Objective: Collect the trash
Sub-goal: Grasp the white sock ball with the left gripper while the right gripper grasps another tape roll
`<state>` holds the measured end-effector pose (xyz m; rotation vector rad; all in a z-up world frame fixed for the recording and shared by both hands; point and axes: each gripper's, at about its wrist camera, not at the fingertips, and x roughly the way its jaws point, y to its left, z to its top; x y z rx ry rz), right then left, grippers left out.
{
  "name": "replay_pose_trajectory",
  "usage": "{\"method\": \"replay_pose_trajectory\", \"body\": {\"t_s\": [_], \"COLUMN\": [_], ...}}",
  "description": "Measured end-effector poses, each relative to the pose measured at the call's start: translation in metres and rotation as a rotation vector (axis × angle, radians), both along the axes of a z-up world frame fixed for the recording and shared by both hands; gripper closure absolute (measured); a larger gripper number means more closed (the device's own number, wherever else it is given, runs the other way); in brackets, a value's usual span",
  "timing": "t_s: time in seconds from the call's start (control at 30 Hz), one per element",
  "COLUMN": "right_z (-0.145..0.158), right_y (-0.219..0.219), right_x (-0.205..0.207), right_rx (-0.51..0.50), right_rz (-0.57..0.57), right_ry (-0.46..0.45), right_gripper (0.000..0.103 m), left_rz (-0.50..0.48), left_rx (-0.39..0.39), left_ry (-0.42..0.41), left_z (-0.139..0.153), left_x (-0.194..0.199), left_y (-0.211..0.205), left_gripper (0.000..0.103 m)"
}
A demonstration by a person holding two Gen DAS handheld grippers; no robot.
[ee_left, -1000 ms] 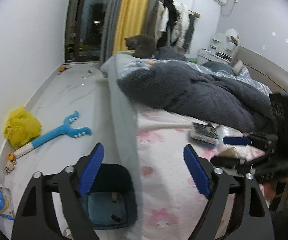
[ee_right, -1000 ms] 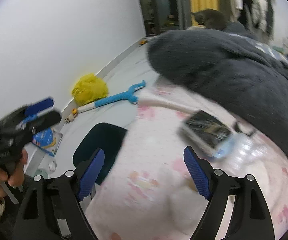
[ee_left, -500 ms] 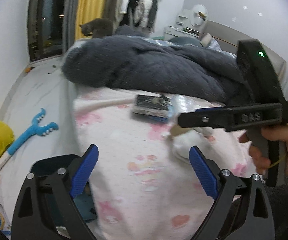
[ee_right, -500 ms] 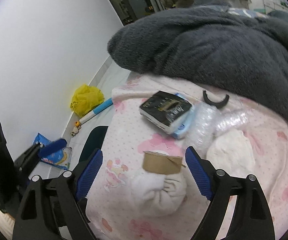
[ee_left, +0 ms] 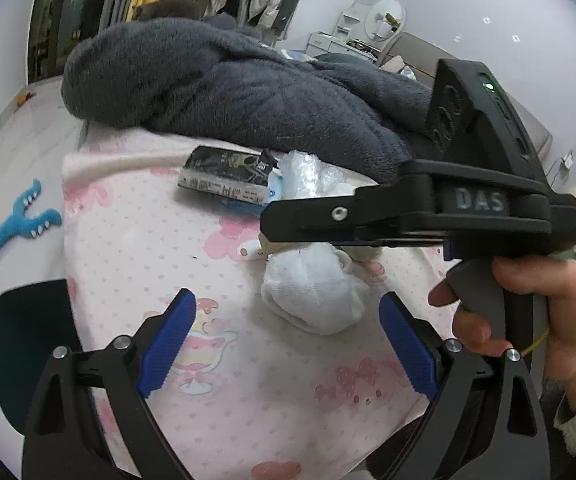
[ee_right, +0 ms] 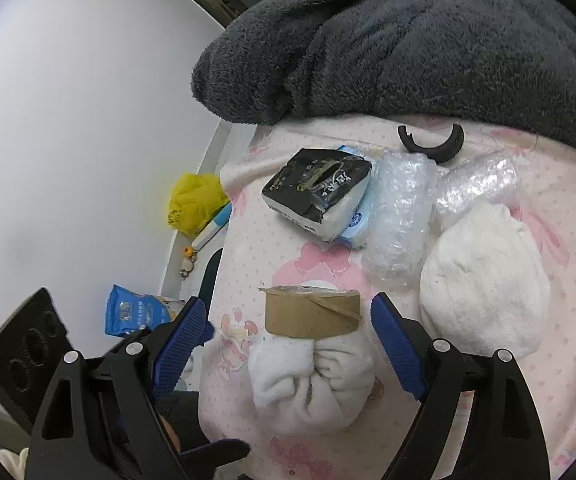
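- A bedroom; the bed's pink printed sheet [ee_right: 568, 320] carries the litter beside a dark fleece blanket [ee_right: 408, 40]; a dark bin [ee_left: 20, 344] stands on the floor at the bed's edge.
- Right tongs [ee_right: 292, 336] stand apart and empty, straddling a cardboard tape core [ee_right: 312, 312] that rests on a balled white sock [ee_right: 308, 384]; closing low could take the sock too.
- Left tongs [ee_left: 288, 340] gape empty nearby; the two could collide.
- Crinkled bubble wrap [ee_right: 400, 216] and the black packet [ee_right: 320, 196] lie further in; soft plastic may slip.

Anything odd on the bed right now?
Yes. Loose clutter sits on the pink sheet: a brown tape roll perched on a balled white sock, crumpled bubble wrap, and a black tissue pack lying askew over a blue packet.
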<state>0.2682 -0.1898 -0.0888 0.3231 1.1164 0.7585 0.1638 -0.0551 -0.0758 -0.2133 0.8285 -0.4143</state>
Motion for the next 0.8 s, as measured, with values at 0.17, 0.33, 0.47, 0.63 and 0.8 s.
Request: {"method": "replay_pose_trajectory", "body": {"t_s": [0.17, 0.33, 0.47, 0.63, 0.8], "right_z": [-0.006, -0.008, -0.008, -0.010, -0.012], "right_y": [-0.004, -0.007, -0.010, -0.008, -0.011], "right_x": [0.003, 0.005, 0.007, 0.007, 0.008], "right_rx": [0.026, 0.049, 0.059, 0.044, 0.026], "right_rz": [-0.003, -0.006, -0.009, -0.004, -0.011], "right_ry": [0.027, 0.037, 0.041, 0.045, 0.041], "right_gripper": [0.017, 0.017, 0.017, 0.018, 0.033], "left_rz": [0.020, 0.017, 0.000, 0.000, -0.001], "left_rx": [-0.042, -0.059, -0.042, -0.034, -0.016], "left_ry": [0.009, 0.035, 0.037, 0.035, 0.038], "left_z": [-0.006, -0.015, -0.016, -0.018, -0.021], "left_x": [0.007, 0.014, 0.015, 0.015, 0.016], "left_y": [-0.002, -0.011, -0.019, -0.026, -0.030], "left_gripper": [0.009, 0.016, 0.019, 0.022, 0.025]}}
